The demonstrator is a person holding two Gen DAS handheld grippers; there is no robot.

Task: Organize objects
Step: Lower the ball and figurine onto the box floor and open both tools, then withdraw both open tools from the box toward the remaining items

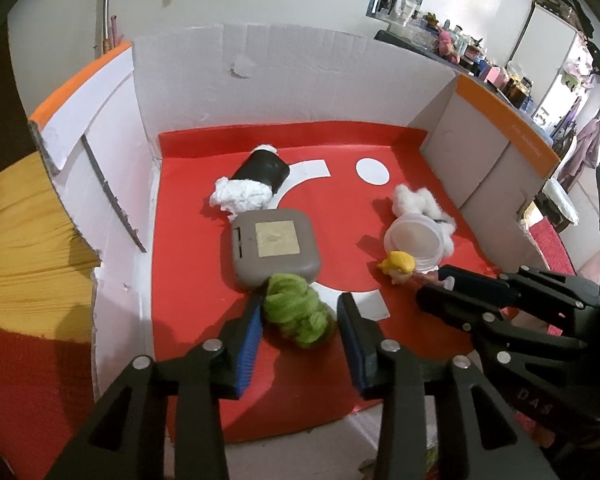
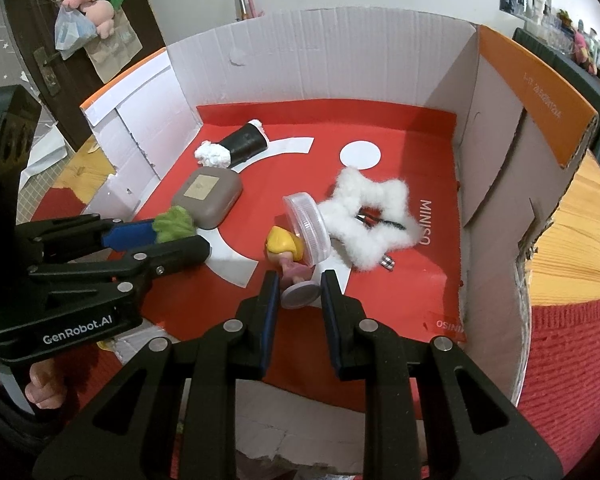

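A green wool ball (image 1: 296,316) lies on the red floor between the fingers of my left gripper (image 1: 300,300), which stands open; its left pad touches the wool, and the right finger is apart from it. My right gripper (image 2: 299,276) is shut on the lilac round base of a small yellow-haired doll (image 2: 284,246). A clear round plastic tub (image 2: 308,232) leans against the doll's head. The same doll (image 1: 398,266) and right gripper (image 1: 434,282) appear at the right of the left wrist view. In the right wrist view, my left gripper (image 2: 180,236) and the wool (image 2: 174,222) sit at the left.
All of it lies inside a white-walled cardboard box (image 2: 320,52). A grey square case (image 1: 274,246) sits just beyond the wool, a black tube stuffed with white paper (image 1: 256,182) farther back. A white fluffy star (image 2: 370,210) lies right of the tub.
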